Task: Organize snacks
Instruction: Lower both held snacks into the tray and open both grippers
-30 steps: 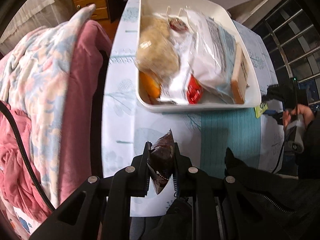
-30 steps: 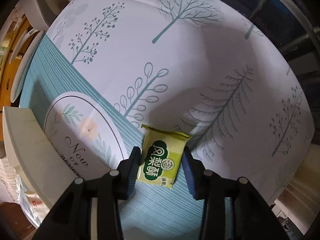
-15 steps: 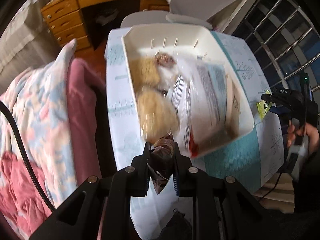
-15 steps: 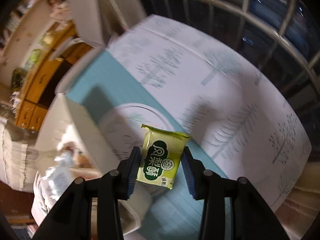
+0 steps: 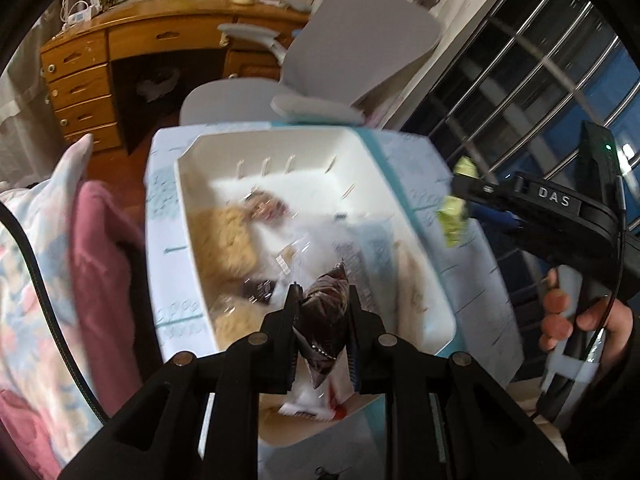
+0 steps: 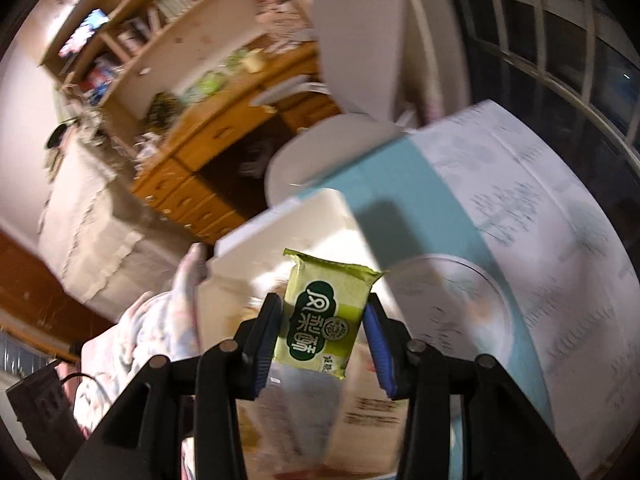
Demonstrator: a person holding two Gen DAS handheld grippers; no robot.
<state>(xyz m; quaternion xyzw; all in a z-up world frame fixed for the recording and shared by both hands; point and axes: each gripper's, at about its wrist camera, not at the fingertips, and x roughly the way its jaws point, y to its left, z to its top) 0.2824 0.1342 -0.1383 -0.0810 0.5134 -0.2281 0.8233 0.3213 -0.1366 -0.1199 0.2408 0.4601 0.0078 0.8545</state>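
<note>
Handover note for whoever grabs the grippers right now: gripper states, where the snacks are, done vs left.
Left gripper: shut on a dark brown crinkled snack packet, held over the near end of the white plastic bin.
Right gripper: shut on a flat green snack packet with white lettering, held in the air near the bin's right rim.
Bin sits on the tree-print tablecloth and already holds several snack bags; the view is too blurred to count them.
Done: both packets are picked up.
Left: release each into the bin. Whether more snacks lie outside it cannot be seen here.
</note>
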